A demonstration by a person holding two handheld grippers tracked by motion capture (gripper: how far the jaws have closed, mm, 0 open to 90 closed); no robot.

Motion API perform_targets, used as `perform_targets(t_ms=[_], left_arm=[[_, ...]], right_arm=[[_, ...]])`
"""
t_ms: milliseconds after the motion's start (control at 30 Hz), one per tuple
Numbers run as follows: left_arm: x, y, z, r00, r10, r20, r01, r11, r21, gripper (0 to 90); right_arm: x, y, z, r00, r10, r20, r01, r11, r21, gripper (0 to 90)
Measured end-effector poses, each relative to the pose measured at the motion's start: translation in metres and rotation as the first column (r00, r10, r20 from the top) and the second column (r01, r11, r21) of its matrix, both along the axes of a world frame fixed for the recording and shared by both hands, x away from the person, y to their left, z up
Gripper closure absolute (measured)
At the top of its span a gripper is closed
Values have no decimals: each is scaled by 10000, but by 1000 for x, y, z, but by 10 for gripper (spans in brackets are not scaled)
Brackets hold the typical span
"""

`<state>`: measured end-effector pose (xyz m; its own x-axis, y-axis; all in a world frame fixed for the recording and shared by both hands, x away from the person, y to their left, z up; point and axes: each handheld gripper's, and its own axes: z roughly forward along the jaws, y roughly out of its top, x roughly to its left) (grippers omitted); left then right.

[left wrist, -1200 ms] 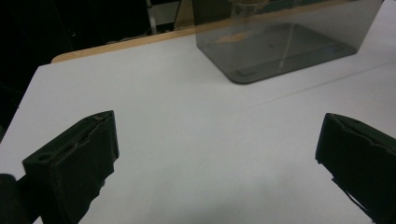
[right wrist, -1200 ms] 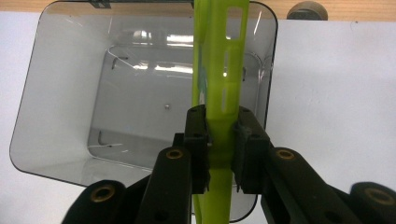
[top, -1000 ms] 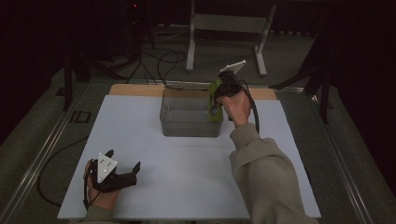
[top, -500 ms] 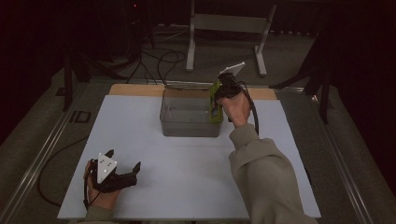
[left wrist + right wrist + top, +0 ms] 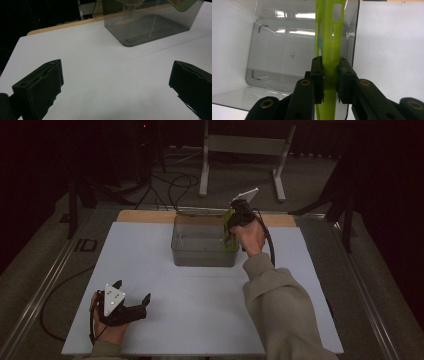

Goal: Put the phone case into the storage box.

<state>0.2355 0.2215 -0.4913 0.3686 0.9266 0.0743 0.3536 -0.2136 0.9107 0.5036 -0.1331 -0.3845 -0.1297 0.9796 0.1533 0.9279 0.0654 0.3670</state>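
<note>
Little has changed over the last second: right hand-held gripper (image 5: 329,75) stays clamped on the flat green piece (image 5: 328,37), held edge-up over the right side of the clear bin (image 5: 202,240) (bin empty inside). Left hand-held gripper (image 5: 131,306) rests on the counter (image 5: 200,310), jaws wide, holding nothing. Likely lowering comes next.

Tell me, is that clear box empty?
Nearly: the clear box has a bare floor, and the green piece hangs over its right wall.

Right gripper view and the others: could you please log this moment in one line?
right gripper: shut on green piece | over clear bin | left gripper: open, on table
</note>
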Motion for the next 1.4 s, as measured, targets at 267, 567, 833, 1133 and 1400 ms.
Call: perform_targets(t_ms=[267, 567, 833, 1133, 1400], left_arm=[[0, 0, 0, 10000, 18, 40, -18, 10000, -34, 3], [0, 0, 1, 10000, 20, 40, -20, 10000, -43, 3], [-1, 0, 1, 10000, 19, 51, -19, 10000, -66, 3], [-1, 1, 1, 10000, 25, 56, -25, 10000, -78, 3], [-1, 1, 1, 10000, 25, 53, -25, 10000, -75, 3]], right_arm=[[1, 2, -5, 9999, -23, -107, 23, 10000, 3, 777], [4, 2, -17, 9992, -134, -386, 138, 9999, 97, 777], [8, 5, -26, 9978, -174, -646, 177, 9998, 50, 777], [11, 6, -32, 9953, -229, -944, 229, 9997, -12, 776], [13, 5, -38, 9936, -241, -1106, 241, 9997, -17, 776]])
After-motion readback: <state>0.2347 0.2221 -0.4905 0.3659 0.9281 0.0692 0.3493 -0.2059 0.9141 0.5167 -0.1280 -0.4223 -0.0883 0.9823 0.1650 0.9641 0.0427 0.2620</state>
